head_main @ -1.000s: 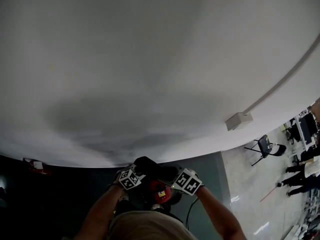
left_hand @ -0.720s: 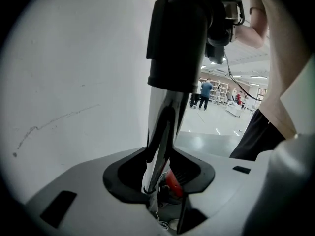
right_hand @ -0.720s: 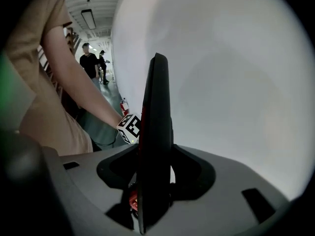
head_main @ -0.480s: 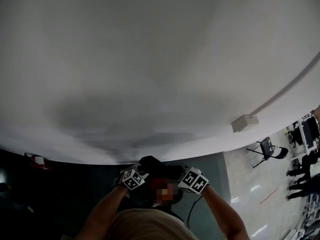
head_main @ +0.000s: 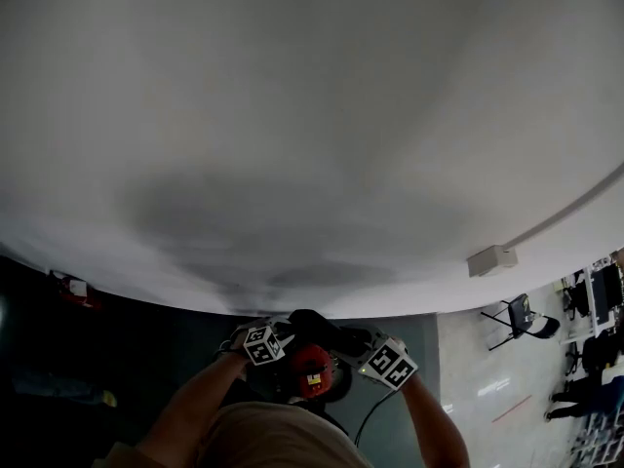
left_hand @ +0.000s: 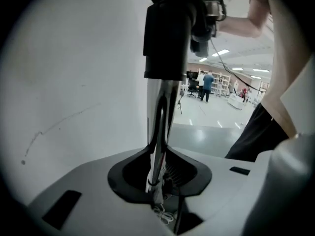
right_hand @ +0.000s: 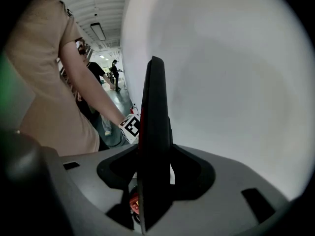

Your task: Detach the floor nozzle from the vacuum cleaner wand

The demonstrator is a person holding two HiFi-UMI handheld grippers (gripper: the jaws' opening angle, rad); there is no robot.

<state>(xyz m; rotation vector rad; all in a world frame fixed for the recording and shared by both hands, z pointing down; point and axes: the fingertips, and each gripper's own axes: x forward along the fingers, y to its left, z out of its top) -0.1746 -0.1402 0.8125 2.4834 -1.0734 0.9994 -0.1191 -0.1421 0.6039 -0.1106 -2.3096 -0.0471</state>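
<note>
Head view: most of the frame is taken up by a white wall [head_main: 312,115], with a small box [head_main: 491,259] fixed to it at the right. A folding chair [head_main: 517,317] is seen on the pale floor [head_main: 478,383] beyond. At the bottom edge the left gripper [head_main: 280,339] and the right gripper [head_main: 366,349] are held close together. A black neck piece [head_main: 314,326] is seen spanning between them, just above a red part [head_main: 310,378] of the vacuum cleaner. How the jaws stand is not shown from here, and the wand is hidden.

Left gripper view: a shiny vacuum cleaner wand [left_hand: 158,112] is seen running up from between the jaws. The jaws have just been closing and are clamped narrowly on it. The black neck piece is fitted over the wand's far end, so the joint is not yet parted. The piece is probably the neck of the floor nozzle, though the dim picture leaves that unsure. The right gripper is seen at the top, at the far end of that piece. People [left_hand: 204,80] are seen far off, behind the wand.

Right gripper view: the jaws are held fairly wide and are closed on the black neck piece, which is seen edge-on as a dark blade against the wall. The left gripper is picked out just behind it by its marker cube. A glimpse of the red part is given low between the jaws.
</note>
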